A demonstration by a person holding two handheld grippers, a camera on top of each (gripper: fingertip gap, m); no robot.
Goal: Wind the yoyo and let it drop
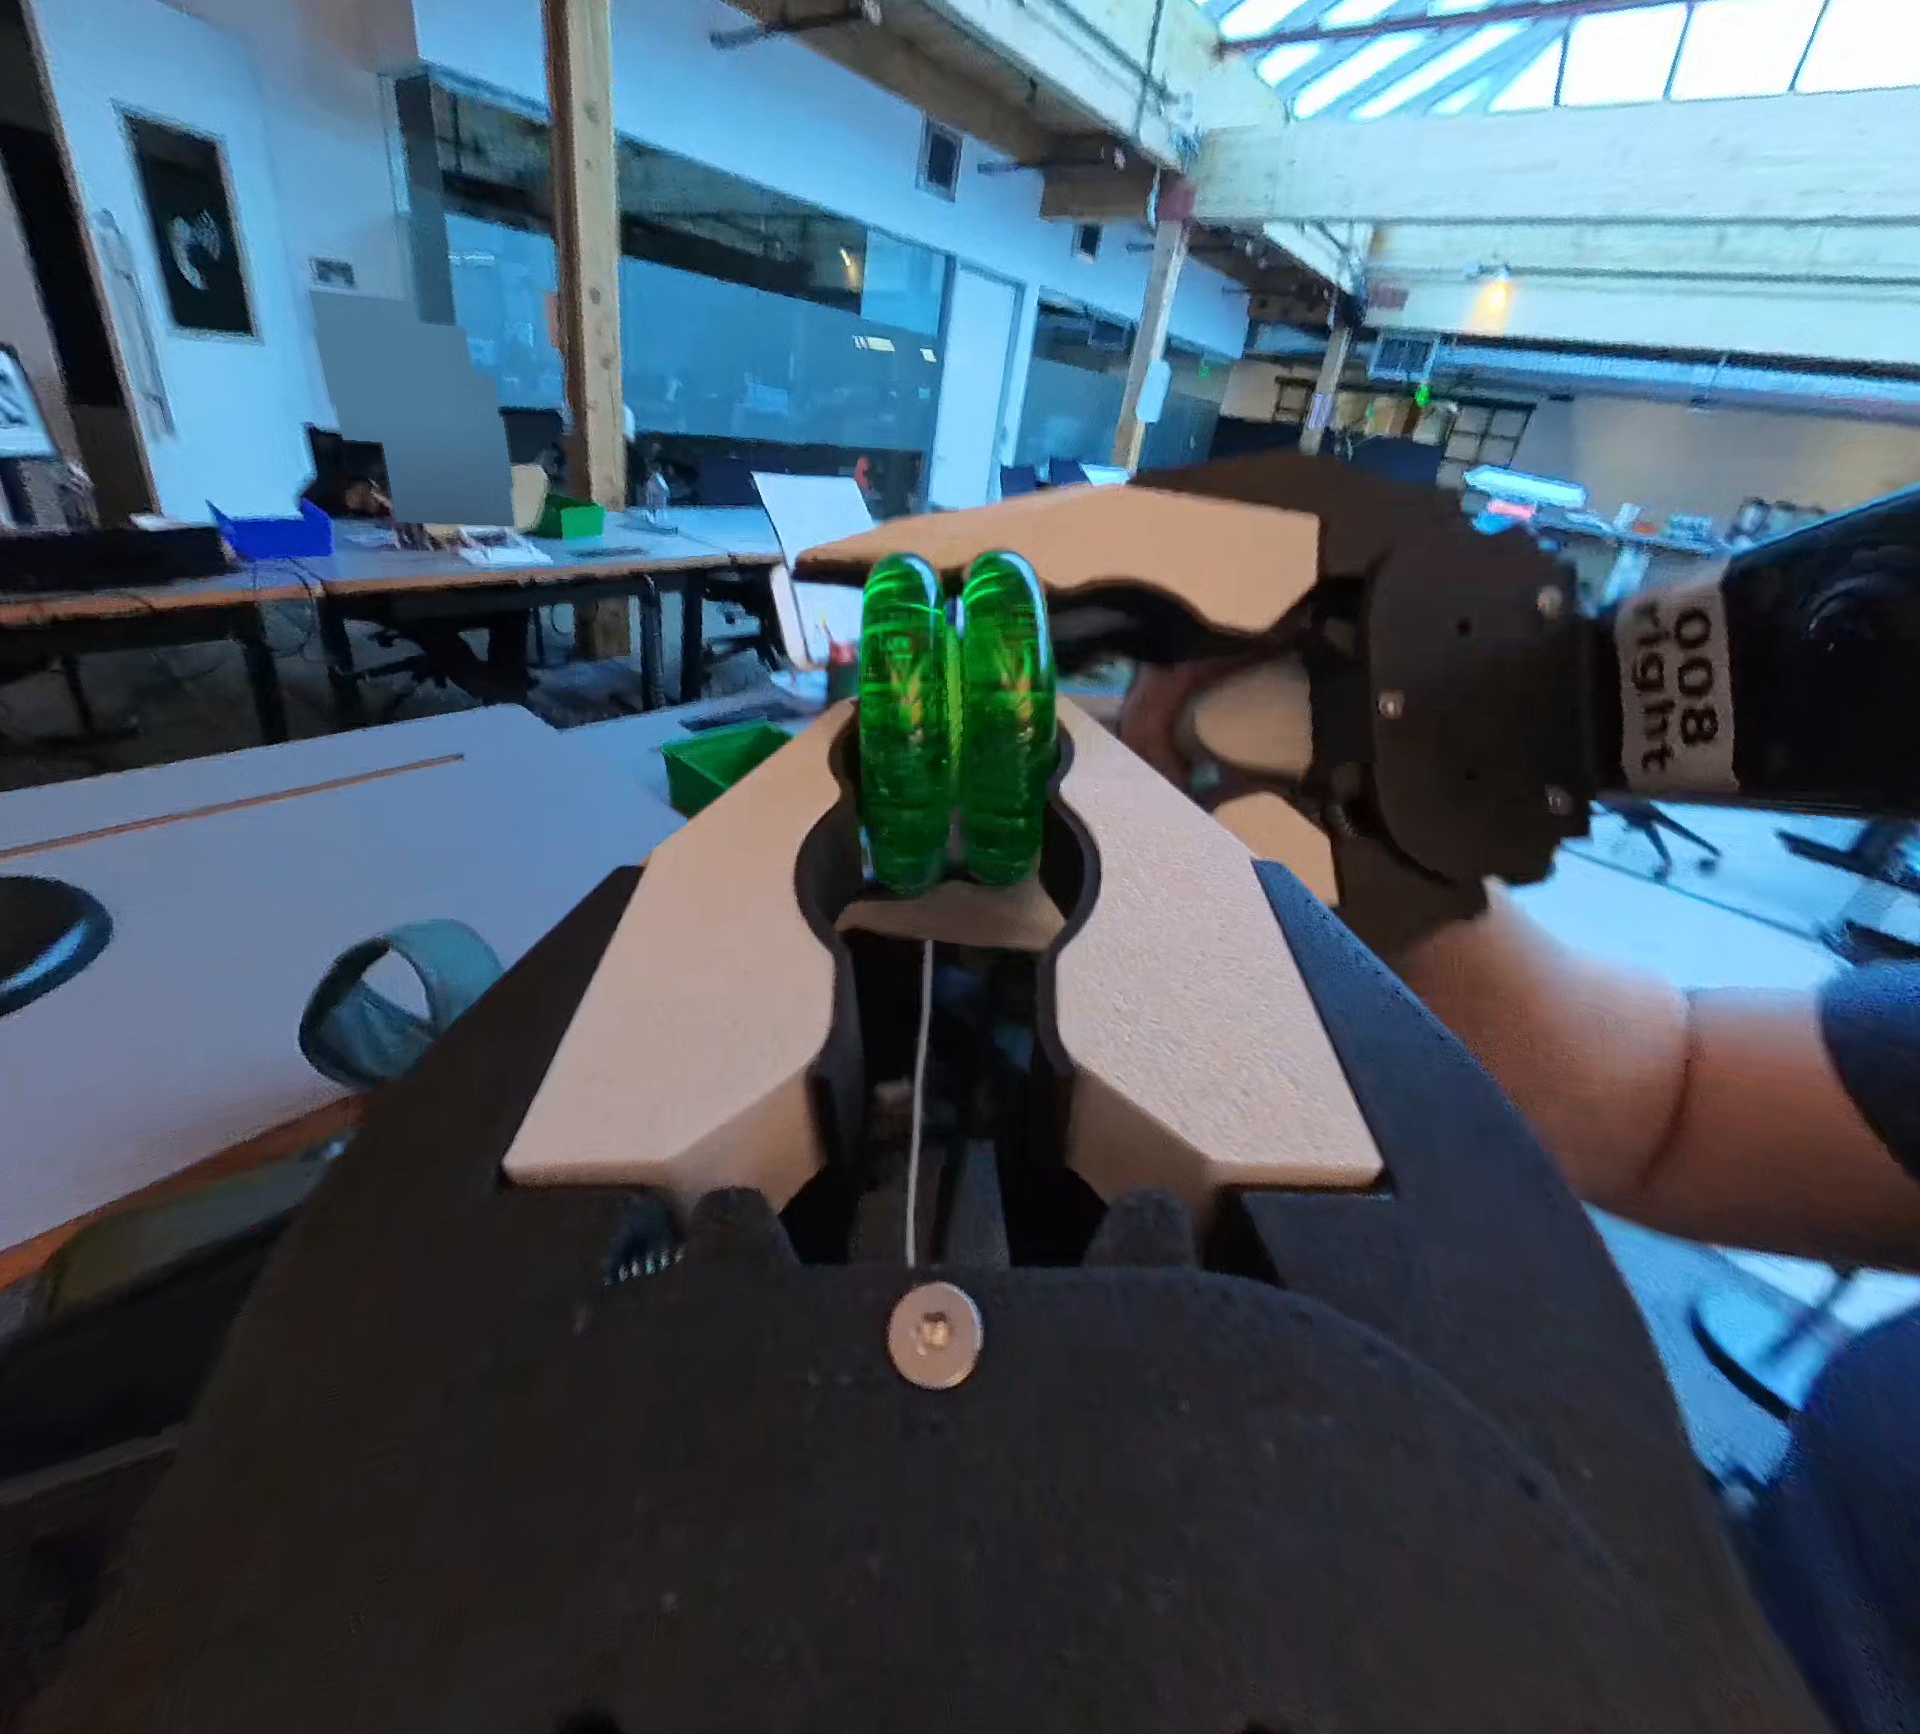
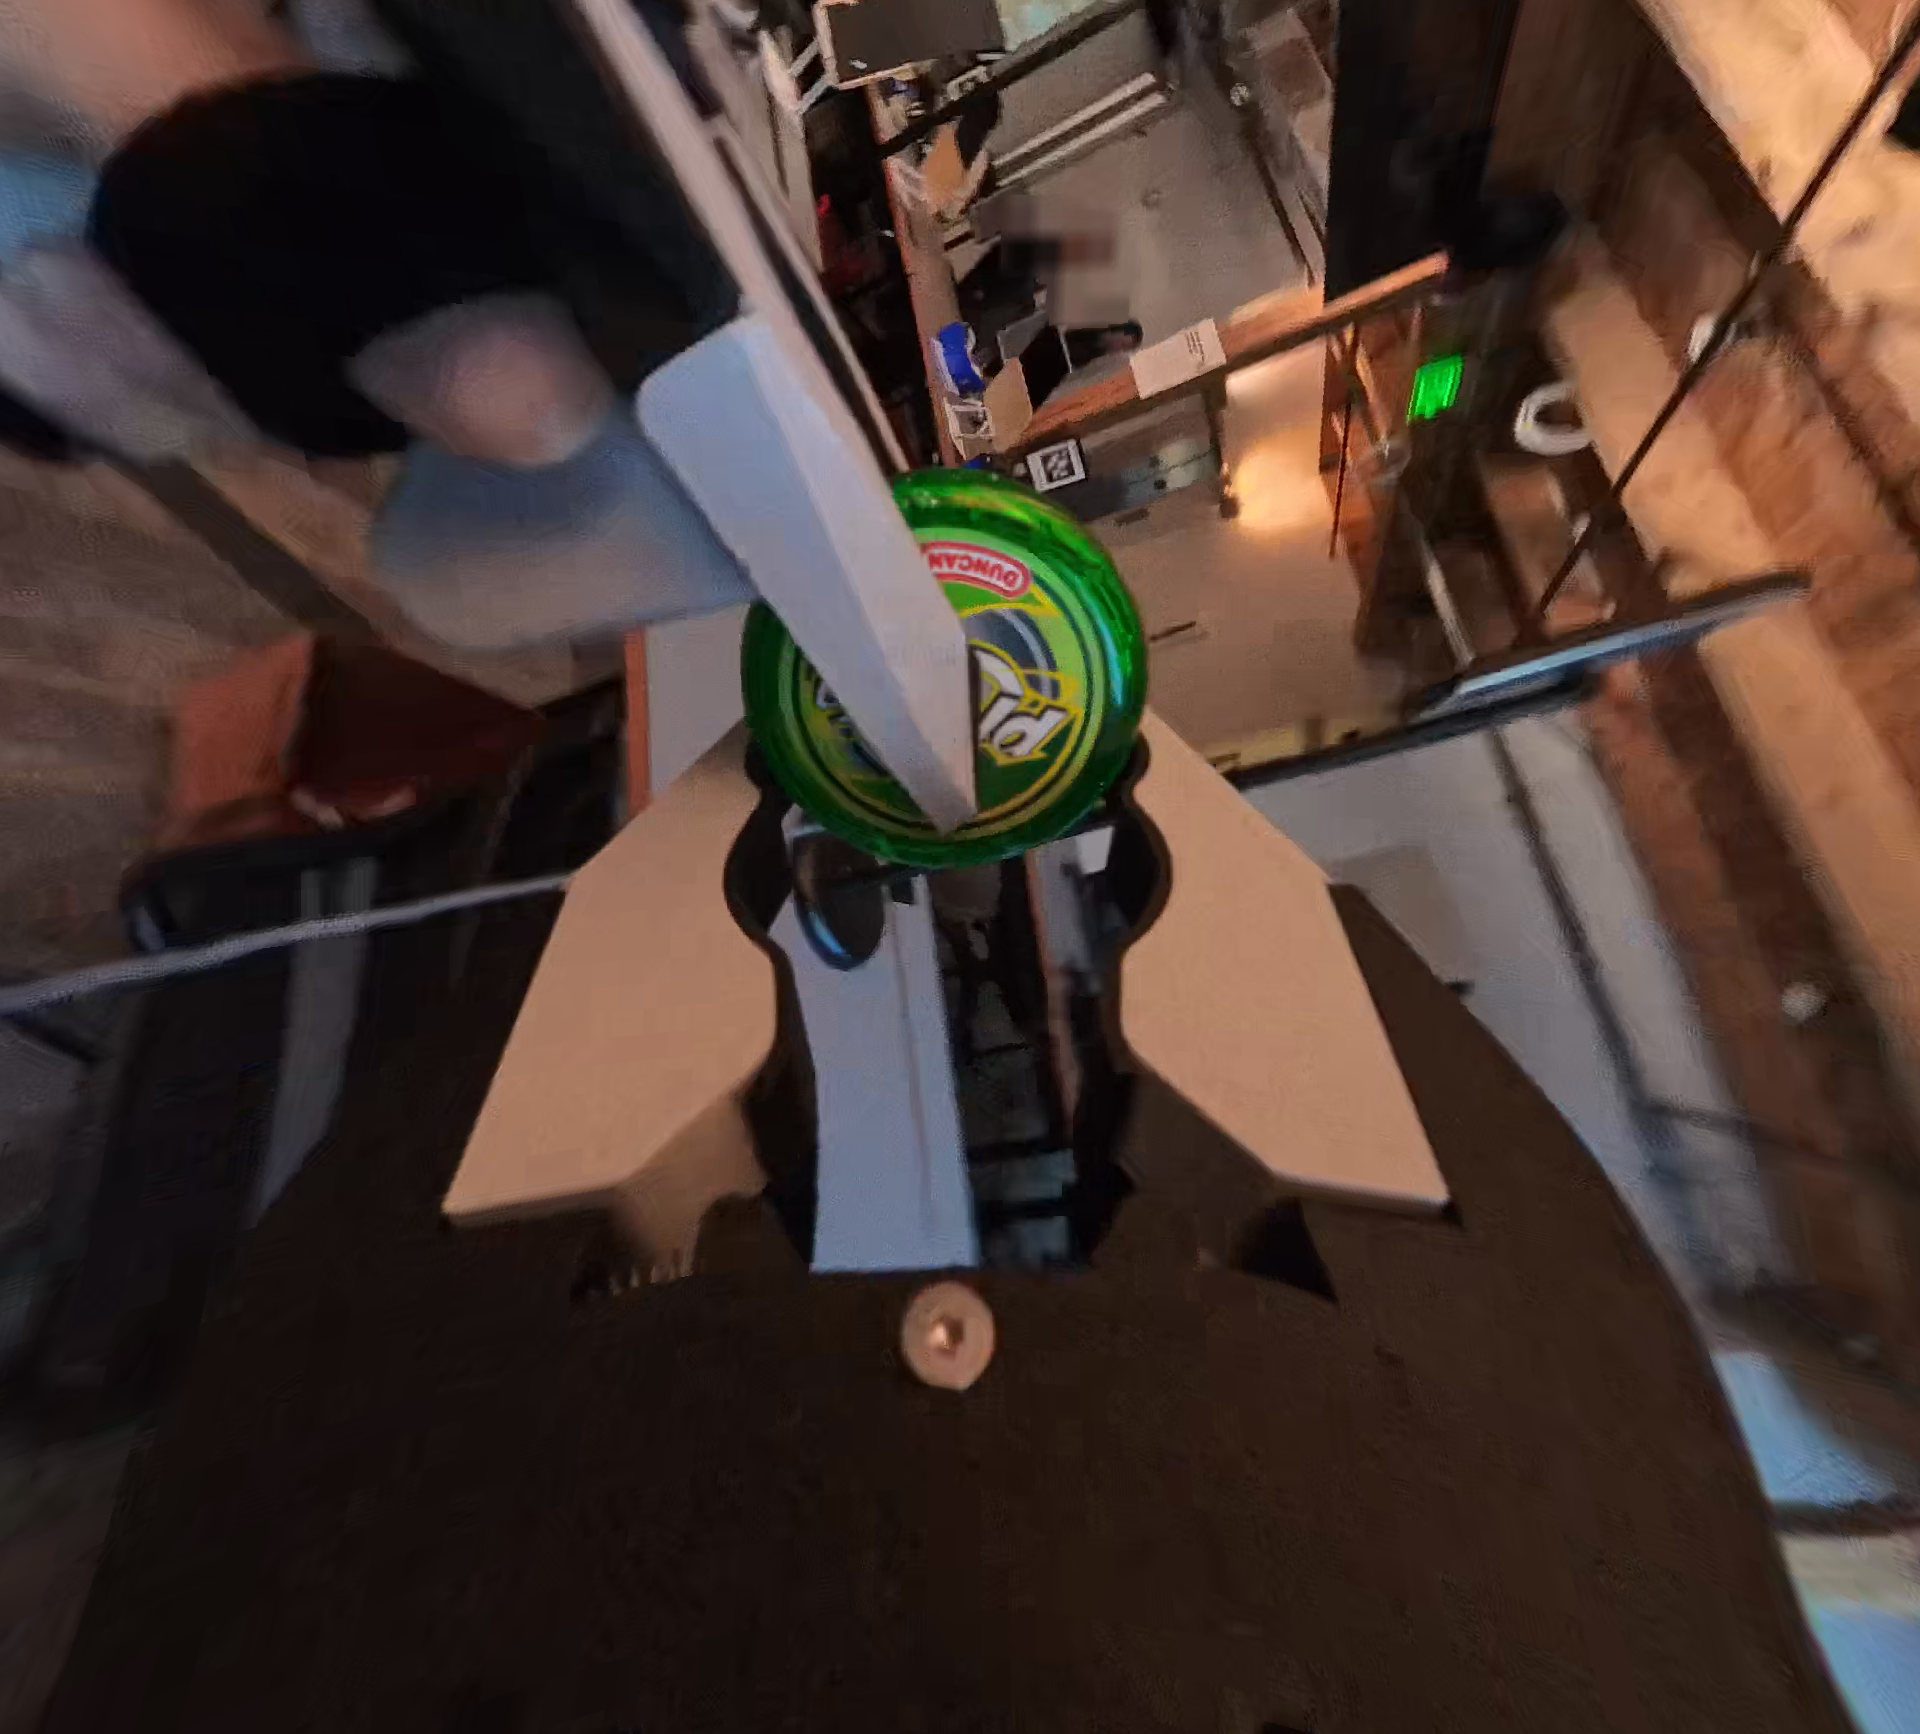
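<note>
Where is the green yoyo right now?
The yoyo is up in the air, squeezed on its flat sides by the left gripper, while the right gripper holds its rim.

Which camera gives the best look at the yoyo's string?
The left wrist view. There the white string runs straight down from the groove of the green yoyo, between the left tool's fingers. The right wrist view shows the yoyo's printed face and only a blurred white line at left, possibly the string.
</note>
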